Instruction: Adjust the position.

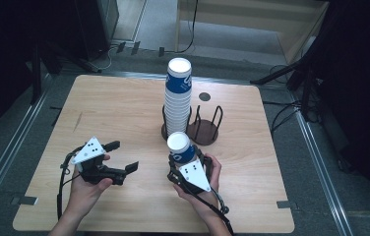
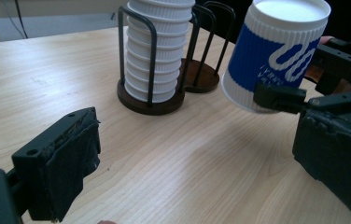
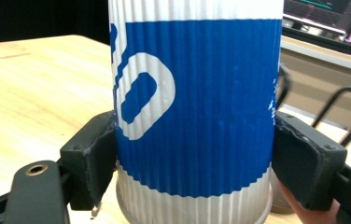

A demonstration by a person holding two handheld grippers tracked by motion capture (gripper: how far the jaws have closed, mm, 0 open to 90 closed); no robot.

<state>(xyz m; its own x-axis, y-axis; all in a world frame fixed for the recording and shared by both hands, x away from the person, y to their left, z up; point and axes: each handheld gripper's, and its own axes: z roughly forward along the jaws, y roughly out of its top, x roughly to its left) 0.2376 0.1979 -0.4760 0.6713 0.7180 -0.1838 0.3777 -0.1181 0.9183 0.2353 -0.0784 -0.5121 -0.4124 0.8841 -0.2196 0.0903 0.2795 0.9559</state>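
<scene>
Firmly gripped between the pads of the right gripper (image 1: 180, 160) is a blue-and-white paper cup (image 1: 180, 147).

The cup is held upside down, just in front of the wire holder (image 1: 165, 129) carrying the tall cup stack (image 1: 177, 96); a second, bare holder (image 1: 206, 129) stands beside it. The left gripper (image 1: 122, 156) is held wide apart and empty above the wooden table (image 1: 119, 103), well to the left.

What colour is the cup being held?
The cup is ribbed blue with white markings and white bands, clearest in the right gripper view.
</scene>
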